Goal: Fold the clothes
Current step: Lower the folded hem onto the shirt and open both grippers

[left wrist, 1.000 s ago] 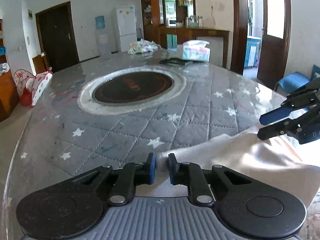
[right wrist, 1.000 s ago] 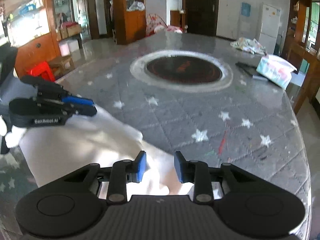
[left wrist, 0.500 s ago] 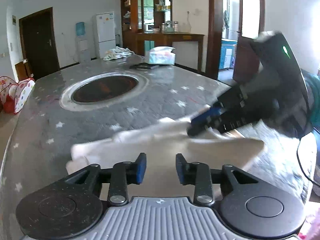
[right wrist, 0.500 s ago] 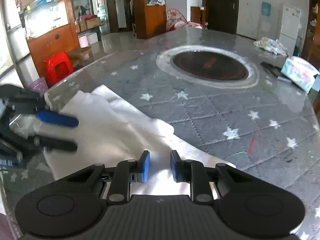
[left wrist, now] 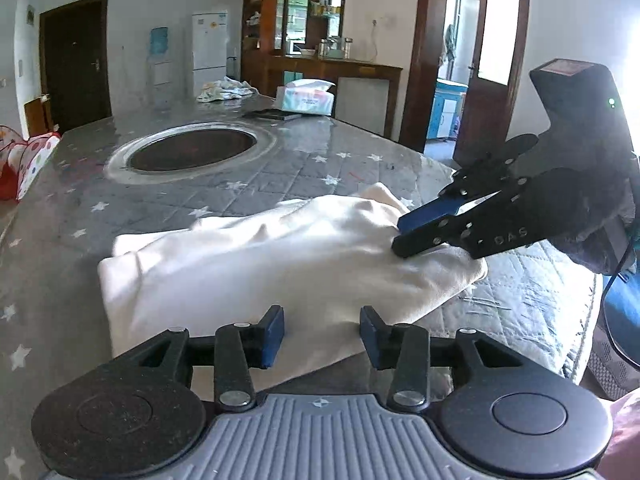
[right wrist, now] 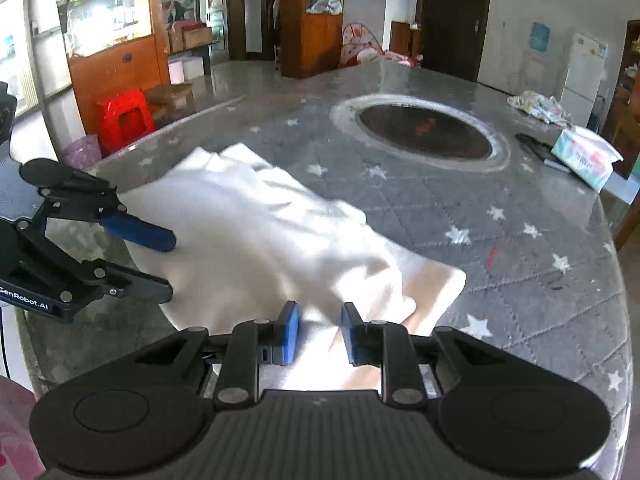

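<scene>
**quiltfan:** Grey star-print quilted bench (left wrist: pixel 280 176) with that round dark hotplate inset (left wrist: pixel 192 152) in the middle, dining room behind it. Left to right in the left wrist view: the white garment (left wrist: pixel 260 264) is bunched into a thick, lumpy bundle near the front edge, and it sits right past the left tool (left wrist: pixel 322 334), whose blue pads are well apart with nothing between them. A second ago that tool was nearly pinched together on a corner of the cloth, so it's let go.

**foldbot99:** Yeah, and the right tool (right wrist: pixel 318 338)? In its own view the pads are apart too, hovering just over the near edge of the cloth.

**quiltfan:** Same story, and it's actually spread a little wider than half a second back. From the left camera you can see its fingers resting against the right end of the bundle, not clamped on it.

**foldbot99:** So the cloth went from a flat-ish spread sheet to layers doubled over each other. I count at least two layers at the right, where a flatter flap (right wrist: pixel 436 284) pokes out under the puffy top part.

**quiltfan:** My guess is a fold just got laid down and both tools released. It's not neat though, so I'd say it wants smoothing or another fold. Tissue box (right wrist: pixel 586 156) and the crumpled patterned cloth (right wrist: pixel 538 106) on the far right are well clear of it.
</scene>
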`<state>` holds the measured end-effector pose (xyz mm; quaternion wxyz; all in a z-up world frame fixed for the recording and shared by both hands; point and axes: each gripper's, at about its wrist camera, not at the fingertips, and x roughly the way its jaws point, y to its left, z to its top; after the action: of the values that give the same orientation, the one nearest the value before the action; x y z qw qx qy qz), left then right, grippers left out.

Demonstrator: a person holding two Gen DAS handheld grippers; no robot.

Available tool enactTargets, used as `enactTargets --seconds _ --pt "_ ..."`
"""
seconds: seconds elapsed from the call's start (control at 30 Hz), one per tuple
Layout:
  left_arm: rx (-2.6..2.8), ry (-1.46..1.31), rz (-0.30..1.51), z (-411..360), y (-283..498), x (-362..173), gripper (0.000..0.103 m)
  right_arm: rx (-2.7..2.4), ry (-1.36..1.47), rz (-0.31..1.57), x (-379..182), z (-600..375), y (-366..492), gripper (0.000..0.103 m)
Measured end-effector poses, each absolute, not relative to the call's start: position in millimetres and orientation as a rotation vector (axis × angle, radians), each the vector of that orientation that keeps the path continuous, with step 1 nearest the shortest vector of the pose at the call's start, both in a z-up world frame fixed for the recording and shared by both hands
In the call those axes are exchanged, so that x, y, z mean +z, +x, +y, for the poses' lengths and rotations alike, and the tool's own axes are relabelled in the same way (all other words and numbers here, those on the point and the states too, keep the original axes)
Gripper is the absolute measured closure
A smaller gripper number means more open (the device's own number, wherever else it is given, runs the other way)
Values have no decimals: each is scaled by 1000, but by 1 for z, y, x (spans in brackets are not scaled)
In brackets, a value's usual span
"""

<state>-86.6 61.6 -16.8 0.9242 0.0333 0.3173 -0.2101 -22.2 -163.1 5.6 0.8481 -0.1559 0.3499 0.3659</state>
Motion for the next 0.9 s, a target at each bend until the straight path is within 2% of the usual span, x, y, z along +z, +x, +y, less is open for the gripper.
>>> enactTargets --seconds 0.37,0.9 --pt "-313 -52 666 105 -85 -21 56 829 -310 756 -4 -157 -38 80" --pt "-363 -198 716 113 -97 -23 56 842 -288 794 -8 -173 -40 78"
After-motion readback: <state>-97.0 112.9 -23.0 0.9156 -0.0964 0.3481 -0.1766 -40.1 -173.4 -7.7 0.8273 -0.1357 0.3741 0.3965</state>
